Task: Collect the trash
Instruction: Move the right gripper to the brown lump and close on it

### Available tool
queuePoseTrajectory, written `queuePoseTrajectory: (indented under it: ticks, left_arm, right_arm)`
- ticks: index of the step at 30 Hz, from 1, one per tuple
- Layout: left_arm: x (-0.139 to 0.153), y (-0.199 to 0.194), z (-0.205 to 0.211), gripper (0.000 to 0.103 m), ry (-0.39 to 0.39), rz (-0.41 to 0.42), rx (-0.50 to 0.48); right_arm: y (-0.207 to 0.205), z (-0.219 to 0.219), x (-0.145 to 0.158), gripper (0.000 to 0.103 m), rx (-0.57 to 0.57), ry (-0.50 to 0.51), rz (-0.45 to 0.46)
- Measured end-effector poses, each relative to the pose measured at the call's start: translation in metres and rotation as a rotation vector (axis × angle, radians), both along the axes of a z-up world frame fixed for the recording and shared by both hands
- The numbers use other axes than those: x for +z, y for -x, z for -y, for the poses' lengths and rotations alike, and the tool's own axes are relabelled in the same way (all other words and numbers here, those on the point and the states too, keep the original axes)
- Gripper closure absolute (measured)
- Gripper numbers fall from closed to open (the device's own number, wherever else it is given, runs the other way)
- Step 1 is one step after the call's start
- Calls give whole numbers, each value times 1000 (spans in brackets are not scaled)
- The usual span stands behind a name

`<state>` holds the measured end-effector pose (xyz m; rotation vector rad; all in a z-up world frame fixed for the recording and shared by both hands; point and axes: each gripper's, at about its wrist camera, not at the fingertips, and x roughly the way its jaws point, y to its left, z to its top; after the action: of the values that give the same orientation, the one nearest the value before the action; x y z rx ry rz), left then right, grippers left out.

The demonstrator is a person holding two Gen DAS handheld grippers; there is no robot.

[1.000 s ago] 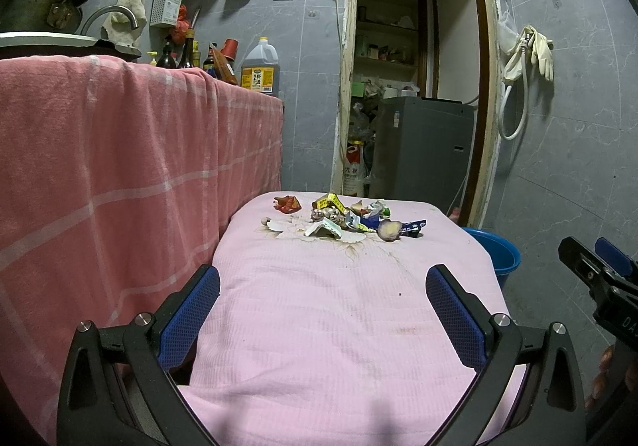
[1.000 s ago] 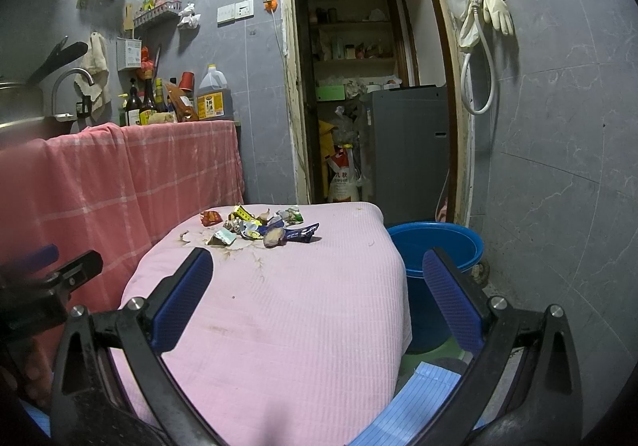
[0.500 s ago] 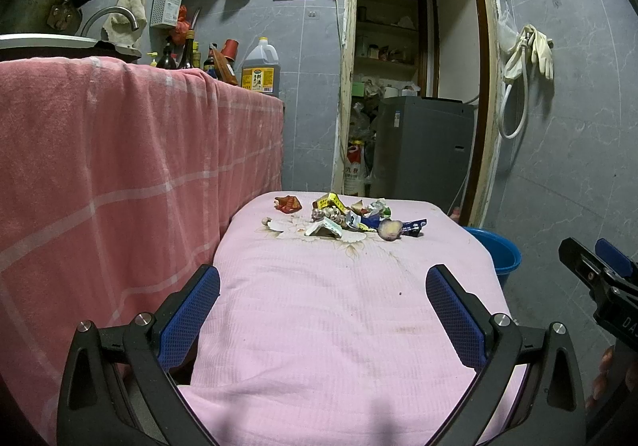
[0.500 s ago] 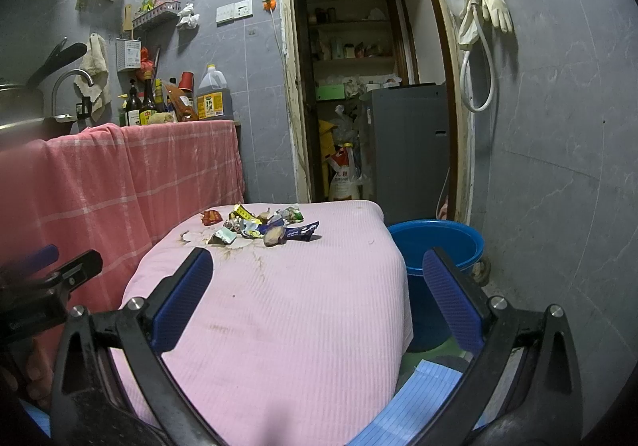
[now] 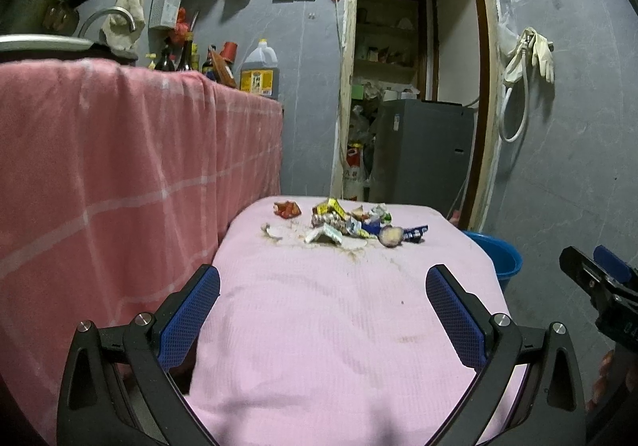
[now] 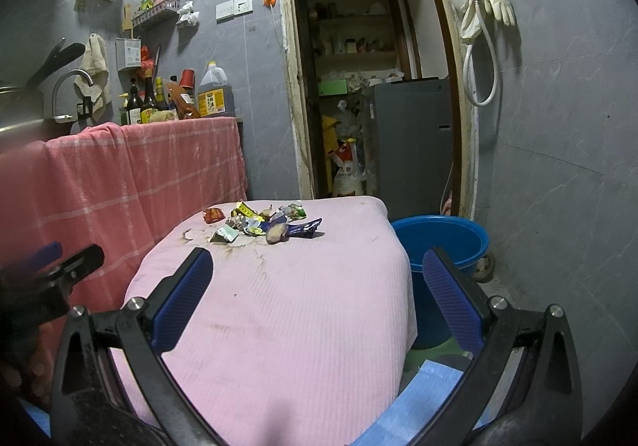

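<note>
A pile of trash (image 5: 347, 224) lies at the far end of a table under a pink cloth (image 5: 327, 326): crumpled wrappers, a red scrap (image 5: 286, 208), a blue wrapper (image 5: 414, 233) and a cut purple bulb (image 5: 390, 235). The same trash pile (image 6: 263, 224) shows in the right wrist view. My left gripper (image 5: 323, 310) hovers open over the near half of the table, nothing between its fingers. My right gripper (image 6: 319, 298) is open too, over the table's right edge, well short of the pile.
A blue bucket (image 6: 442, 246) stands on the floor right of the table. A counter draped in a pink striped towel (image 5: 119, 166) runs along the left, with bottles and a faucet on top. A doorway (image 5: 414, 87) with a grey appliance lies beyond the table.
</note>
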<state>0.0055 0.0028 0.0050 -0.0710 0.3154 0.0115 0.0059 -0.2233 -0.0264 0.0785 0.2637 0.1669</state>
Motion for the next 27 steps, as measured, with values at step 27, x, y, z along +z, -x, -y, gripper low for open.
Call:
queuePoseTrajectory:
  ticks: [27]
  left_arm:
    - [9,-142,-35,2,8,-30,-13]
  right_arm:
    - [-147,-22,4,0,122,14,14]
